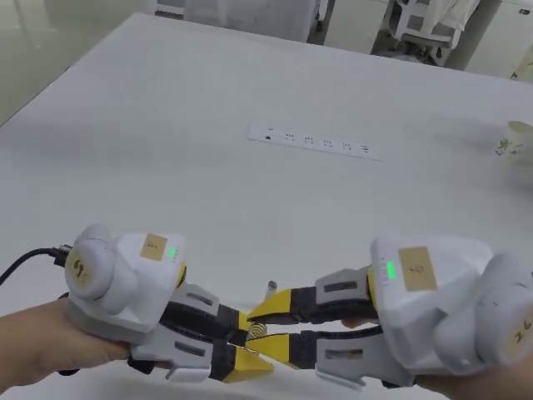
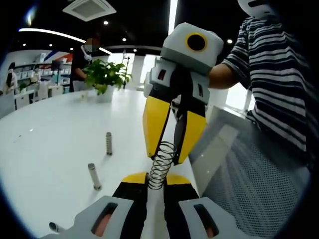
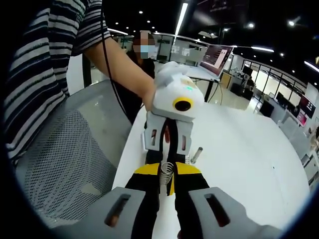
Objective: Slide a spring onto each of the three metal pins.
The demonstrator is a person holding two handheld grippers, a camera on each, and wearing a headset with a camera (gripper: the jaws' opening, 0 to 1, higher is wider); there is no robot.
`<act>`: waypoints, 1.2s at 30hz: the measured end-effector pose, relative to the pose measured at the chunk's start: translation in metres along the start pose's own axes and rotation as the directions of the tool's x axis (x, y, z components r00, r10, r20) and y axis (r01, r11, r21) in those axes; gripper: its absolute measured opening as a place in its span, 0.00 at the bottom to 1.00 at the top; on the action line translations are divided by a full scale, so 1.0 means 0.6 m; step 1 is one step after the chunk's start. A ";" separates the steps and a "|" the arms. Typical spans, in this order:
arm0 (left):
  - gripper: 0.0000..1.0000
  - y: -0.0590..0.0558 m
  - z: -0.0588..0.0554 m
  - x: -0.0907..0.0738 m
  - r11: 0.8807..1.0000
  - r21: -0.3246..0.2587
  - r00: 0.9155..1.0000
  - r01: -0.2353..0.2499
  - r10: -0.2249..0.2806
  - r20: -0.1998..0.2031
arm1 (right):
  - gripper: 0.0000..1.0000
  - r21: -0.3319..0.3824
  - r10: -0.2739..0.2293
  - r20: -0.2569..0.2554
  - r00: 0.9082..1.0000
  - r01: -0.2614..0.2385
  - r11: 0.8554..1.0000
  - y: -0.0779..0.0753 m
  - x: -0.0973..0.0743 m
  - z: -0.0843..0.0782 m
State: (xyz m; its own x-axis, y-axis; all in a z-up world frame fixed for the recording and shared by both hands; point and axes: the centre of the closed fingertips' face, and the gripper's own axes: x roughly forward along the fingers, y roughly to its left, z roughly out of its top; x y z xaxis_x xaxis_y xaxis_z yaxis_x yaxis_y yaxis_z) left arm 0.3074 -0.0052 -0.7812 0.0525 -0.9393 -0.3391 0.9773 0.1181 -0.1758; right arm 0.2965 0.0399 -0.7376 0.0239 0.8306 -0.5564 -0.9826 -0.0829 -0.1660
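The left gripper [image 2: 155, 179] has fingers clenched on the spring [image 2: 160, 164]; the right gripper [image 2: 168, 157] flanks its far end (whether gripping, I cannot tell). A metal pin [image 2: 93, 176] stands on the tabletop [image 2: 50, 149] at its nine o'clock. Best align bore over pin, then lower gently.

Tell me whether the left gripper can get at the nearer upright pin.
Probably yes: the pin stands on bare table just beside the left gripper, nothing between them. But its jaws hold the spring, shared with the right gripper.
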 end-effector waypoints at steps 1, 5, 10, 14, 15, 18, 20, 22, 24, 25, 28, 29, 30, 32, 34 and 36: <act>0.04 0.000 0.000 0.000 1.000 0.001 1.000 -0.001 0.001 0.000 | 0.07 -0.002 0.001 -0.001 1.000 -0.001 1.000 0.001 0.000 0.001; 0.04 0.001 0.001 -0.003 1.000 -0.015 1.000 -0.004 0.004 0.002 | 0.07 -0.006 0.001 -0.003 1.000 -0.001 1.000 -0.002 0.000 0.003; 0.05 0.003 0.001 -0.006 1.000 -0.025 1.000 -0.015 0.015 0.003 | 0.07 -0.011 0.000 -0.005 1.000 0.000 1.000 -0.003 0.000 0.005; 0.05 0.004 0.001 -0.008 0.999 -0.042 1.000 -0.020 0.020 0.009 | 0.07 -0.023 0.000 -0.007 1.000 0.000 1.000 -0.003 0.000 0.007; 0.05 0.004 0.001 -0.009 0.999 -0.041 1.000 -0.022 0.023 0.009 | 0.07 -0.023 -0.001 -0.007 1.000 0.001 1.000 -0.003 -0.001 0.007; 0.06 0.006 -0.002 -0.012 0.999 -0.041 0.999 -0.031 0.032 0.007 | 0.07 -0.024 -0.006 -0.004 1.000 0.006 1.000 -0.007 -0.002 0.009; 0.07 0.006 -0.003 -0.015 0.998 -0.044 0.999 -0.033 0.034 0.007 | 0.07 -0.026 -0.006 -0.004 1.000 0.006 1.000 -0.008 -0.002 0.010; 0.08 0.007 -0.003 -0.017 0.998 -0.047 0.999 -0.038 0.039 0.007 | 0.07 -0.029 -0.006 -0.006 1.000 0.006 1.000 -0.009 -0.002 0.011; 0.09 0.009 -0.004 -0.021 0.998 -0.052 0.999 -0.044 0.045 0.007 | 0.07 -0.029 -0.008 -0.007 1.000 0.008 1.000 -0.010 -0.002 0.011; 0.10 0.010 -0.006 -0.024 0.997 -0.054 0.999 -0.050 0.050 0.007 | 0.07 -0.031 -0.009 -0.008 1.000 0.009 0.999 -0.011 -0.002 0.011; 0.12 0.012 -0.009 -0.030 0.996 -0.064 0.998 -0.057 0.058 0.006 | 0.07 -0.030 -0.011 -0.008 1.000 0.010 0.999 -0.011 -0.003 0.011; 0.13 0.012 -0.010 -0.033 0.996 -0.069 0.998 -0.059 0.059 0.005 | 0.07 -0.031 -0.011 -0.008 1.000 0.011 0.999 -0.011 -0.003 0.011; 0.15 0.012 -0.011 -0.034 0.995 -0.076 0.998 -0.061 0.061 0.005 | 0.07 -0.030 -0.011 -0.009 1.000 0.011 1.000 -0.011 -0.003 0.010; 0.19 0.015 -0.014 -0.039 0.993 -0.091 0.997 -0.076 0.076 0.001 | 0.07 -0.032 -0.012 -0.010 1.000 0.012 0.999 -0.011 -0.003 0.010; 0.21 0.014 -0.016 -0.043 0.993 -0.088 0.997 -0.081 0.082 0.000 | 0.07 -0.036 -0.015 -0.013 1.000 0.014 0.999 -0.011 -0.004 0.009; 0.21 0.014 -0.019 -0.049 0.992 -0.097 0.996 -0.086 0.087 0.001 | 0.07 -0.038 -0.018 -0.015 1.000 0.018 0.999 -0.011 -0.005 0.008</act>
State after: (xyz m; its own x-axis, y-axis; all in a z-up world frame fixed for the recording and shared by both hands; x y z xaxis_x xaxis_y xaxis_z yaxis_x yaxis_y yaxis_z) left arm 0.3116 0.0268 -0.7833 0.1374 -0.9259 -0.3520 0.9447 0.2294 -0.2345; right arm 0.3021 0.0407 -0.7307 0.0447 0.8238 -0.5651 -0.9744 -0.0888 -0.2064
